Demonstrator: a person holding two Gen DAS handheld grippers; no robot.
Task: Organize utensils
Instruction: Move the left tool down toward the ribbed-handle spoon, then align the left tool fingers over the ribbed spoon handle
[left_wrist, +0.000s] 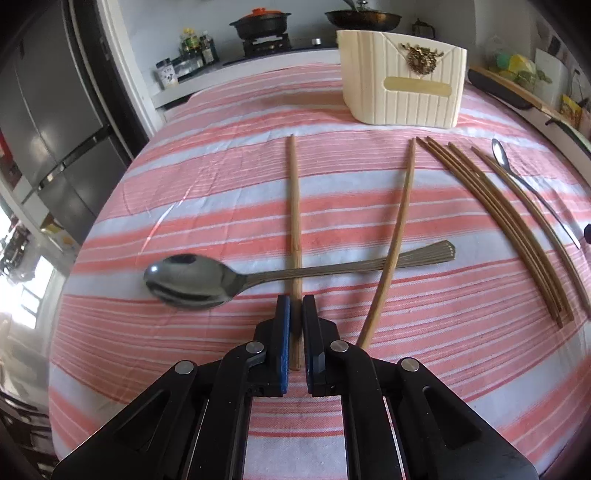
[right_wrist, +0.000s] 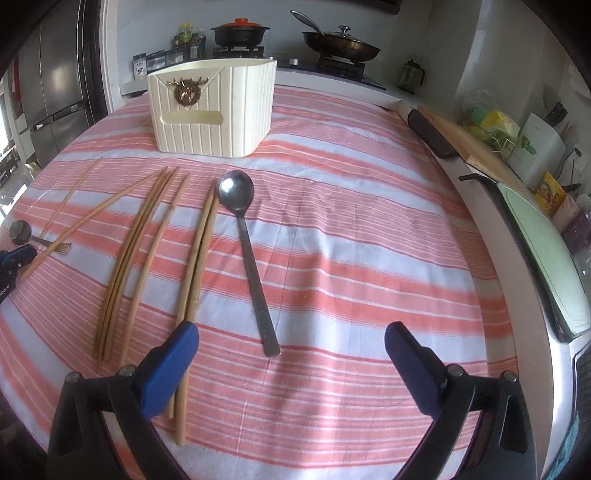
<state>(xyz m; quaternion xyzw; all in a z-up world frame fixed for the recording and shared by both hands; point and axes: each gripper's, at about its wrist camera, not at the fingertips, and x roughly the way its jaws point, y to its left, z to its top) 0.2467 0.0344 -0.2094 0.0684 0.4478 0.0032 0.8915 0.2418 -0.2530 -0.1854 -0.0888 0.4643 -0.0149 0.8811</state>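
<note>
My left gripper is shut on the near end of a wooden chopstick that lies over the handle of a large steel spoon. A second chopstick crosses that handle to the right. Several more chopsticks lie further right beside a slim spoon. My right gripper is open and empty above the cloth, just behind the slim spoon, with a chopstick pair by its left finger. The cream holder box stands at the back; it also shows in the left wrist view.
The table has a pink and white striped cloth. A cutting board and a green tray run along the right edge. Pots on a stove and a fridge stand behind.
</note>
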